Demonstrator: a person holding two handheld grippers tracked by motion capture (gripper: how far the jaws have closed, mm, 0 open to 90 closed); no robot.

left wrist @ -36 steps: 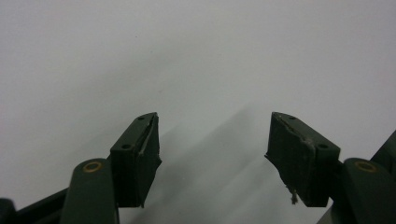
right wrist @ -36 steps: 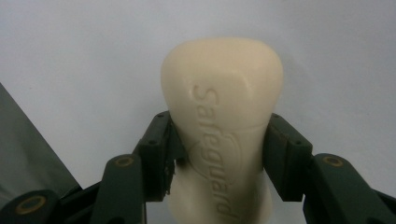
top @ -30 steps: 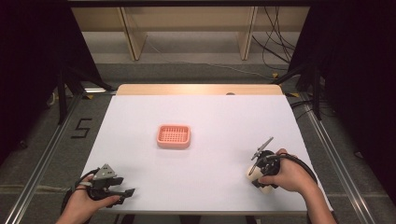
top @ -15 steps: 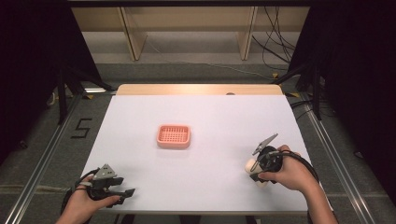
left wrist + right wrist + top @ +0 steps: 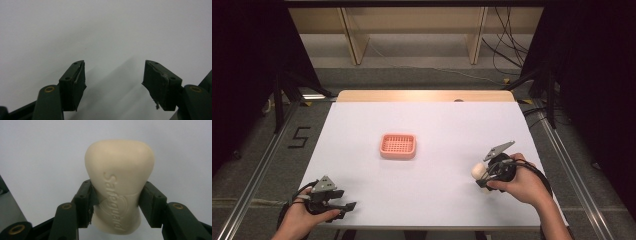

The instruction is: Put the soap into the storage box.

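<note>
The left gripper [image 5: 346, 205] sits where it did at the table's [image 5: 442, 125] near-left corner, jaws apart and nothing between them. Well ahead of it and to its right lies the pink tray [image 5: 397, 145], unmoved and holding nothing. The change is on the right: the right gripper [image 5: 480, 176] has lifted slightly and tilted, jaws clamped on the soap [image 5: 119, 185] — a cream bar pinched at its narrow waist. That probably means the pick is done and the carry comes next — toward the tray, ahead and to its left.
</note>
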